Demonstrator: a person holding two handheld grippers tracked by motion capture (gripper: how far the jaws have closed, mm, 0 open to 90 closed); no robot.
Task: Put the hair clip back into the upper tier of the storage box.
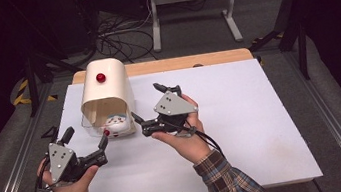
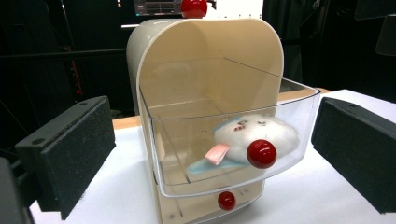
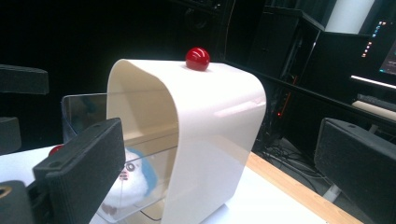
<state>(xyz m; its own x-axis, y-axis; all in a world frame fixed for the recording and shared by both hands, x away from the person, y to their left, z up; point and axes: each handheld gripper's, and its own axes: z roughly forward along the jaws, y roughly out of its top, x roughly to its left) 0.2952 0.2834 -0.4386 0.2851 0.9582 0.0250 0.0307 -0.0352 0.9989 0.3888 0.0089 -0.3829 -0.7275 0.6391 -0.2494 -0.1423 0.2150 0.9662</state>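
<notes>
Toy (image 2: 254, 135) lies in pulled-out drawer (image 2: 299, 100) of cabinet (image 1: 106, 82) — left gripper (image 1: 86, 145) and right gripper (image 1: 148, 104) both gaping, empty.

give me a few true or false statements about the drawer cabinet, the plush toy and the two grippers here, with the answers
1. The upper clear drawer is pulled out of the cream cabinet. True.
2. A white plush toy lies in the pulled-out drawer. True.
3. The left gripper is clamped on the drawer's red knob. False: its jaws stand open and apart from the drawer.
4. The right gripper holds the plush toy. False: its jaws are open with nothing between them, beside the cabinet.
5. The cabinet has a red knob on top. True.
6. The cabinet lies on its side. False: it stands upright on the white table.
</notes>
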